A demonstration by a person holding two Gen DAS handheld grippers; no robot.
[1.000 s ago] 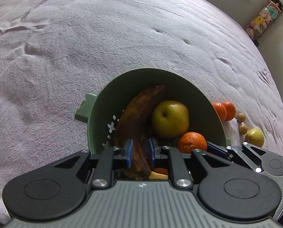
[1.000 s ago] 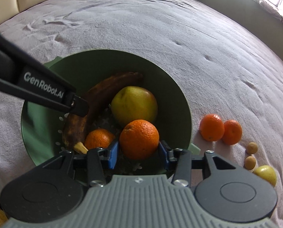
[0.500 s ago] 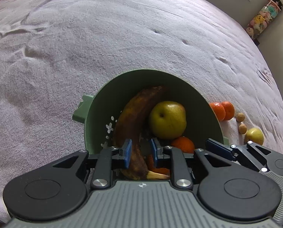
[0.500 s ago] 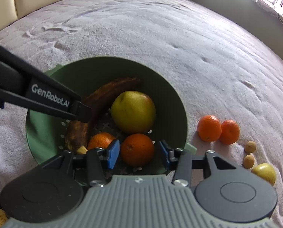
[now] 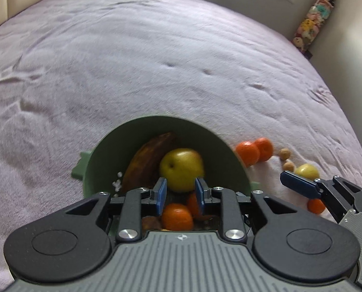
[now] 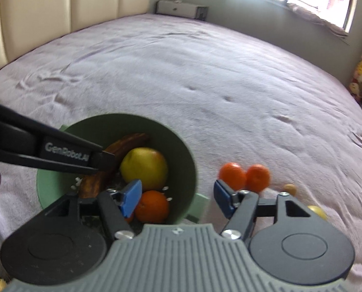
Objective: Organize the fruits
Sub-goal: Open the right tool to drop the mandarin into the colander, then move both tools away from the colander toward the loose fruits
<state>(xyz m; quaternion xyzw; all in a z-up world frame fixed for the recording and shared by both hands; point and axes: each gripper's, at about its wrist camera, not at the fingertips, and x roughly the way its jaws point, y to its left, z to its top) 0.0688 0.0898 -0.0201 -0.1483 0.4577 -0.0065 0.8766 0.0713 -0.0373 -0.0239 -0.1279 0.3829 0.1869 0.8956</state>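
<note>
A green colander bowl [image 5: 108, 155] [image 6: 181, 150] on the bed holds a brown banana [image 5: 147, 158] [image 6: 122, 143], a yellow-green pear [image 5: 181, 168] [image 6: 144, 168] and tangerines [image 5: 177, 216] [image 6: 153, 205]. My left gripper [image 5: 179, 196] is open and empty above the bowl's near side. My right gripper [image 6: 177, 198] is open wide and empty over the bowl's right rim; one of its fingers [image 5: 299, 185] shows in the left wrist view. Two tangerines [image 5: 255, 149] [image 6: 244, 176], two small brown fruits [image 5: 286, 159] and a yellow fruit [image 5: 306, 171] [image 6: 316, 211] lie right of the bowl.
The bed is covered by a wrinkled lilac blanket [image 5: 156, 60] [image 6: 205, 73]. A padded headboard [image 6: 59, 12] stands at the far left. Stuffed toys [image 5: 312, 17] stand in the far right corner. Another orange fruit [image 5: 314, 205] lies under the right gripper.
My right gripper has let go of the tangerine into the bowl, opened wide, and pulled up and to the right. My left gripper has risen and opened a little.
</note>
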